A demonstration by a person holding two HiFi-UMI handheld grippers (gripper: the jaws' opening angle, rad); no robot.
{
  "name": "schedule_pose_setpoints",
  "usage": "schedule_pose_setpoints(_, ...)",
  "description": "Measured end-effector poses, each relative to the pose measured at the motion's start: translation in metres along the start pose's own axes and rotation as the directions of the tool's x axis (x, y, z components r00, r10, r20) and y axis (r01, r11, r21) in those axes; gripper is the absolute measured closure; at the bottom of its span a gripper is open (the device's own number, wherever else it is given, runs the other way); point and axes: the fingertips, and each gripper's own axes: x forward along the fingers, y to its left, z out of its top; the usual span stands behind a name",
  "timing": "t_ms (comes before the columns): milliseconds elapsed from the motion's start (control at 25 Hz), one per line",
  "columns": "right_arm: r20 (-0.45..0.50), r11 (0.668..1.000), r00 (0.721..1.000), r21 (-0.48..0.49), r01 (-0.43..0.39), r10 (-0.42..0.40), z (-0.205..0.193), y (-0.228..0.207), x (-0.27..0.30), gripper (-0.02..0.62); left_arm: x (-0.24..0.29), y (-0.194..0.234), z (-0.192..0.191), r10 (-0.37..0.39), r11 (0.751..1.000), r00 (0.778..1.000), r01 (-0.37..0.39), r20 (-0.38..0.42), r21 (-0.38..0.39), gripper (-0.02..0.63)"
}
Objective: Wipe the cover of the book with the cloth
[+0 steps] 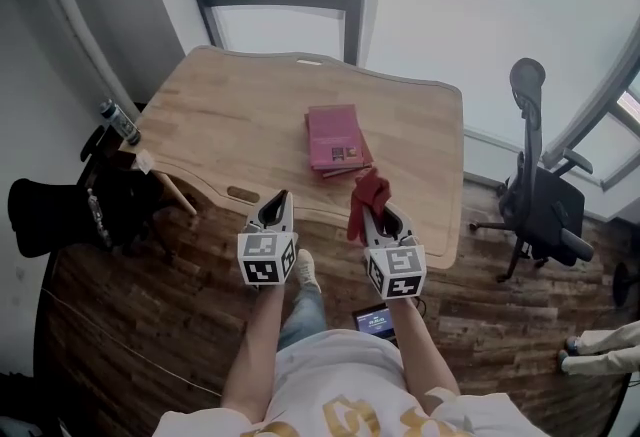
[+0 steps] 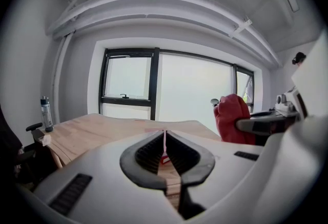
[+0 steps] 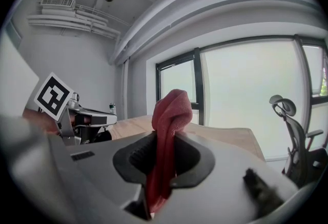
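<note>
Shut and empty, the left gripper (image 1: 281, 197) is held close to the front edge of the pale wooden table (image 1: 220, 115). In the left gripper view its ribbed jaws are seen pressed together with nothing between them. Just beside it, the right gripper (image 1: 375, 212) is clamped on the soft dark-red cloth (image 1: 366, 195). A rounded fold stands up above the jaws and the remainder hangs down below them.

The flat pink rectangular book (image 1: 335, 137) is found lying cover-up near the middle of the table, ahead of both grippers and apart from them, touched by neither. Wiping has not yet begun, so an approach to the cover is judged to be the step in hand.

Several failures can be foreseen:
- The book is pinned by nothing, so it could be pushed along the smooth wood rather than wiped if the cloth is dragged across it.
- Only a narrow part of the cloth is pinched, so it could be pulled free by friction against the cover.
- The cover could be scraped by the hard jaw tips if the gripper is lowered too far, since only a little fabric stands beyond them.
</note>
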Motion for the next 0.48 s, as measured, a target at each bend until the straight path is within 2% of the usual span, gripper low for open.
schedule_pose_setpoints(280, -0.040, 1.000, 0.999, 0.010, 0.029, -0.029, 0.003, -0.033, 0.085, 0.526, 0.087, 0.037, 0.007, -0.027, 1.000, 0.999, 0.027, -0.025, 0.002, 0.584)
schedule_pose_setpoints(480, -0.051, 0.996, 0.996, 0.045, 0.074, -0.072, 0.021, -0.063, 0.159, 0.526, 0.165, 0.073, 0.042, -0.064, 0.997, 0.998, 0.064, -0.002, 0.048, 0.584)
